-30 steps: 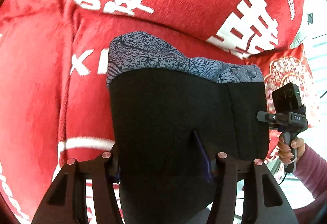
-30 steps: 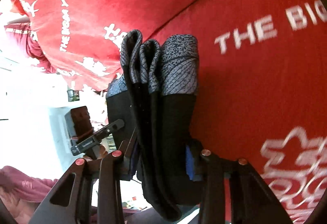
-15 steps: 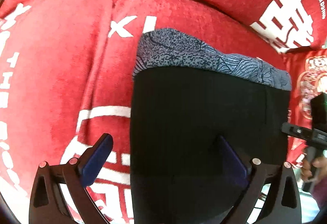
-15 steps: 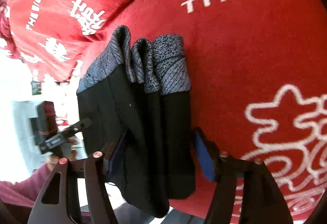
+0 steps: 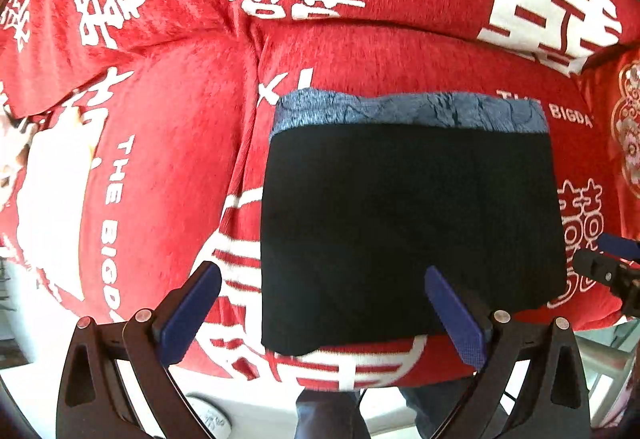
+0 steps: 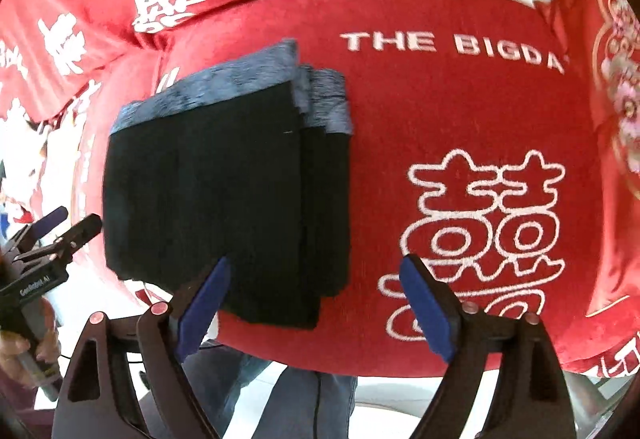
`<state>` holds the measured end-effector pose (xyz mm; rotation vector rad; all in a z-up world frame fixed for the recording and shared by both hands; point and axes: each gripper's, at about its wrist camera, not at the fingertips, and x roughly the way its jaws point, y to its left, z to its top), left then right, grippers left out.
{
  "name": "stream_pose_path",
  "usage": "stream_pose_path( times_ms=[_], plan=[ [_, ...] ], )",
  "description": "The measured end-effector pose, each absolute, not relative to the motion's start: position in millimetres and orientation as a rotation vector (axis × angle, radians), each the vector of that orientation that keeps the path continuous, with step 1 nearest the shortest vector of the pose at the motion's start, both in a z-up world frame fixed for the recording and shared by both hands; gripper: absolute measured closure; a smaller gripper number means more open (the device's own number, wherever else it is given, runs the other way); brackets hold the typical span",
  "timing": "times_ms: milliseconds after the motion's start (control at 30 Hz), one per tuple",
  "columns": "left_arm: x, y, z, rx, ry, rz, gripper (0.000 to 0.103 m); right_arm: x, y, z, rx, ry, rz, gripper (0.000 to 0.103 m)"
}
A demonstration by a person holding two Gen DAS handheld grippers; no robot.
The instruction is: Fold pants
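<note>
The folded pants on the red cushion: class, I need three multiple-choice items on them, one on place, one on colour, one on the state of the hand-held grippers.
1. Where do the pants lie?
A. On a red cushion with white lettering
B. On a wooden floor
C. Inside a basket

2. What colour is the patterned band along the pants' far edge?
A. Yellow
B. Blue-grey
C. Green

3. How do the left hand-held gripper and right hand-held gripper stand?
A. Both clamped on the pants
B. One clamped, one open
C. Both open, holding nothing

Answers: 1 A, red fabric surrounds the pants. 2 B, the band reads blue-grey against the black cloth. 3 C, both have just been opening, pads clear of the cloth.
</note>
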<state>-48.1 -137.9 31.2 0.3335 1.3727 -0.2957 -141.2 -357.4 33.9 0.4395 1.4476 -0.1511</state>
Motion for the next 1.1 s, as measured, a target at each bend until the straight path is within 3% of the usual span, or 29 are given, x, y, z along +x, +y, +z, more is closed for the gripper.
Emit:
stream_pose_path(
  times_ms=[1100],
  plan=[
    [-79.5, -106.0, 93.4, 0.329, 1.378, -0.355, 0.001, -172.3, -273.3, 102.5, 0.396, 1.424, -0.312, 0.014]
  ],
)
